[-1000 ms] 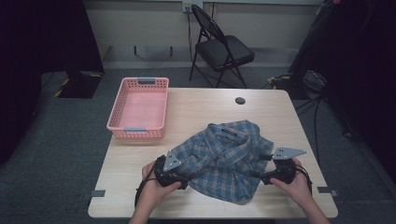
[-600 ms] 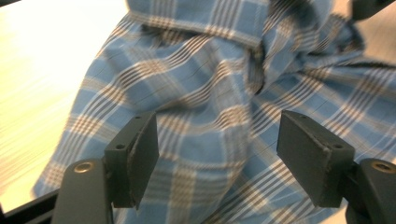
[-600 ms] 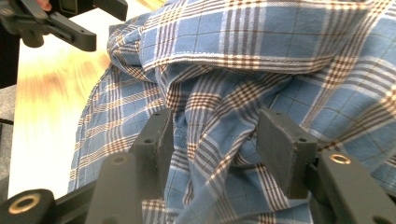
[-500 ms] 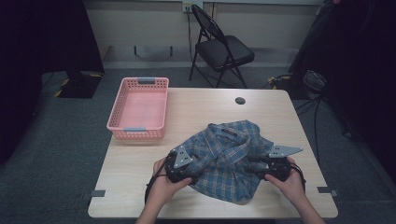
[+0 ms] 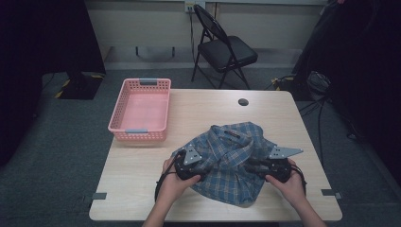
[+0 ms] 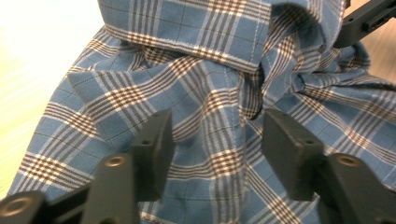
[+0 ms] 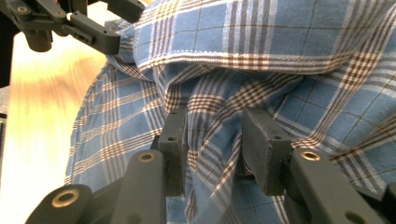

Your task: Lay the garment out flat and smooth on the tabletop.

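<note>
A blue plaid shirt (image 5: pixel 231 151) lies crumpled on the near half of the wooden table (image 5: pixel 137 179). My left gripper (image 5: pixel 202 171) is at the shirt's left edge. In the left gripper view its jaws stand open (image 6: pixel 217 140) over fairly smooth cloth (image 6: pixel 210 84). My right gripper (image 5: pixel 251 166) is at the shirt's right side. In the right gripper view it (image 7: pixel 215 140) is shut on a bunched fold of the shirt (image 7: pixel 280 56), with wrinkles running into the gap. The left gripper's (image 7: pixel 100 35) arm shows at the top left of that view.
An empty pink basket (image 5: pixel 137 135) stands at the table's left, beyond the shirt. A small black disc (image 5: pixel 243 101) lies near the far edge. A black folding chair (image 5: pixel 227 49) stands on the floor behind the table.
Both hands have come closer together. The left gripper slid right onto the shirt and the right one slid a little left, so the cloth has bunched up between them.
</note>
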{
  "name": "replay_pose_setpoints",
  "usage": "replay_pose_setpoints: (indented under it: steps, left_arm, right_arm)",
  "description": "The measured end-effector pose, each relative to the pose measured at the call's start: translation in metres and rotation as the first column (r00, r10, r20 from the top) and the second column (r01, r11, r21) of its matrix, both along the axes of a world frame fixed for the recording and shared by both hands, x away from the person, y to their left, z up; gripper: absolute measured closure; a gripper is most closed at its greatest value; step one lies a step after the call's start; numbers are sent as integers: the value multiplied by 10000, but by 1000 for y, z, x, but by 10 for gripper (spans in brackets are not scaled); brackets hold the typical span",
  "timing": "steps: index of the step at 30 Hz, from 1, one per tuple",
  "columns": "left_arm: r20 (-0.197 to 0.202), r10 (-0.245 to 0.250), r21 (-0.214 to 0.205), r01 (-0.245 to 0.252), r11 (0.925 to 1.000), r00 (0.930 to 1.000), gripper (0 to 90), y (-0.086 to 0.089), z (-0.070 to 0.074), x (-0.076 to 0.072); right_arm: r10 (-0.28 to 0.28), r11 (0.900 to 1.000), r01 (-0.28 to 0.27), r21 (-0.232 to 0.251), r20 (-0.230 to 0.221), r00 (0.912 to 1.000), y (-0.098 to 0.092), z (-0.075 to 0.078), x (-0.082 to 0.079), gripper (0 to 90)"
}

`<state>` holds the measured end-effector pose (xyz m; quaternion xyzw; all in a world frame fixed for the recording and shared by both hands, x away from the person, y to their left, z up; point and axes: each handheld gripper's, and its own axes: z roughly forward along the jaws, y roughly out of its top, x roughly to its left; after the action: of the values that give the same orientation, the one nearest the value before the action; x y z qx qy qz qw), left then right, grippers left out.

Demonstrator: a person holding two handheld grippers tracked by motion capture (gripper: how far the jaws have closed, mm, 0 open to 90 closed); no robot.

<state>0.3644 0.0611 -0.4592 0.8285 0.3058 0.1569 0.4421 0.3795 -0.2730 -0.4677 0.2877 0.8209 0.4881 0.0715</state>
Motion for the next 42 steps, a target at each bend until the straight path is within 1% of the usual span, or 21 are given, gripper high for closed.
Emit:
replay_pose_setpoints:
  steps: [3,4,5,8,10,11,12,13,15,17,19,23,26,30,32,33,34,35,36,38,42]
  left_arm:
    - [-150,-52,110,54,9999,9999,482,1,-4,3]
    - [-156,-74,104,76,9999,9999,487,1,-5,4]
    - [-155,-86,54,87,9999,9998,523,1,-5,5]
    - [-163,-86,4,86,10000,9998,537,1,-5,6]
    - [-250,-148,-54,146,9999,9996,547,-1,-6,7]
    - [-331,-170,7,170,9999,9993,568,-2,-6,6]
    - [-382,-256,29,258,9997,9989,600,-4,-7,6]
    - [-382,-256,29,258,9997,9989,616,-4,-7,6]
    - [-269,-321,268,328,9991,9991,634,-5,-8,7]
    - [-234,-415,336,423,9985,9989,640,-6,-9,8]
    - [-266,-402,372,412,9985,9988,674,-5,-9,9]
    - [-168,-385,607,394,9974,9991,783,-5,-5,8]
    - [-135,-312,626,320,9975,9994,813,-3,-1,8]
    - [29,-149,383,147,9992,9999,821,1,9,7]
    - [82,-86,340,83,9994,9999,822,3,14,7]
    - [82,-86,340,83,9994,9999,822,3,14,7]
    - [198,47,298,-53,9995,9998,822,5,19,7]
    - [229,93,246,-98,9996,9997,824,6,21,7]
    - [307,191,159,-196,9997,9993,824,7,24,7]
    - [340,281,69,-284,9996,9990,826,9,27,8]
    - [428,365,22,-366,9993,9984,826,13,32,9]
  right_arm:
    - [30,10000,-29,-48,24,10000,1,-1,0,633]
    - [15,10000,-15,-98,38,10000,2,0,0,640]
    - [10,9999,-9,-116,82,10000,3,-1,1,652]
    - [-51,9998,54,-172,143,9999,4,-2,1,664]
    - [-56,9998,58,-196,116,9999,5,-4,1,674]
    - [-62,9997,65,-256,129,9999,5,-4,1,683]
    - [-65,9996,69,-266,150,9999,5,-5,2,717]
    - [-65,9996,69,-266,150,9999,5,-5,2,717]
    - [-123,9997,125,-188,111,9999,5,-5,2,735]
    - [-113,9999,113,-72,30,9999,4,-5,2,758]
    - [-61,10000,61,-7,-61,10000,3,-6,3,799]
    - [45,10000,-45,17,-107,9999,2,-5,4,835]
    - [-19,9999,21,121,-134,9999,1,-3,3,848]
    - [-169,9992,172,364,-97,9998,-3,5,4,853]
    - [-195,9988,196,442,-18,9998,-5,10,4,855]
    - [-195,9988,196,442,-18,9998,-5,10,4,855]
    - [-205,9988,203,449,38,9998,-5,13,4,856]
    - [-222,9985,214,505,143,9997,-6,17,5,857]
    - [-237,9983,229,533,143,9996,-7,19,6,857]
    - [-273,9979,261,597,199,9994,-8,25,8,857]
    - [-286,9986,271,448,337,9990,-10,35,11,859]
